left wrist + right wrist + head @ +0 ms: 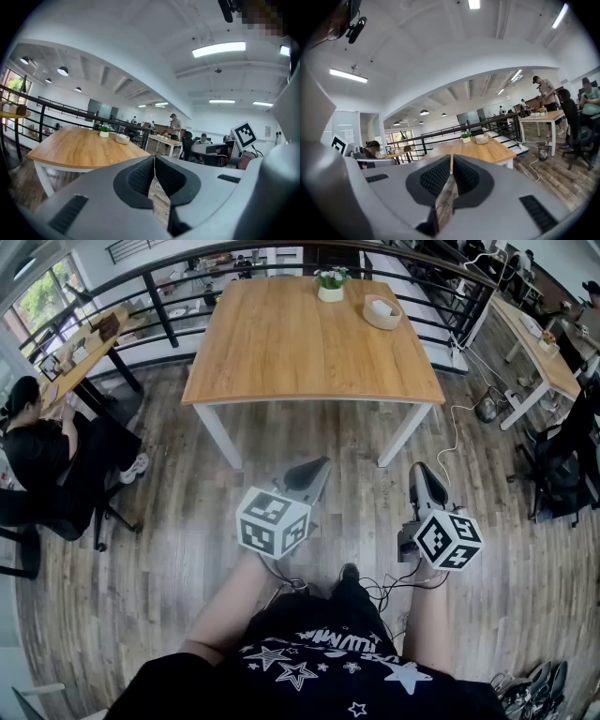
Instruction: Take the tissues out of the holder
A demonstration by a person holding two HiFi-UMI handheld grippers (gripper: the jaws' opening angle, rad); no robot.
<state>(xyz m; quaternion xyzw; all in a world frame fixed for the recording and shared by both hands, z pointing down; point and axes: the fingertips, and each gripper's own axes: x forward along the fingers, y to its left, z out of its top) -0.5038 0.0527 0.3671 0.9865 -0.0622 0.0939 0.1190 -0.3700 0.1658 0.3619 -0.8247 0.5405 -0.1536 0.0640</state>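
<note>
A round tissue holder (382, 311) with white tissue in it stands near the far right corner of the wooden table (309, 343); it also shows small in the left gripper view as the holder (123, 138) and in the right gripper view as the holder (481, 138). My left gripper (322, 465) and right gripper (419, 468) are held low over the floor, well short of the table. Both are shut, tips touching, with nothing between them. The left gripper (153, 159) and right gripper (451, 157) point roughly level at the table.
A small potted plant (330, 284) stands at the table's far edge. A black railing (169, 296) runs behind the table. A seated person (47, 456) is at the left, more desks (534, 343) and chairs at the right. A white cable (455, 427) lies on the wooden floor.
</note>
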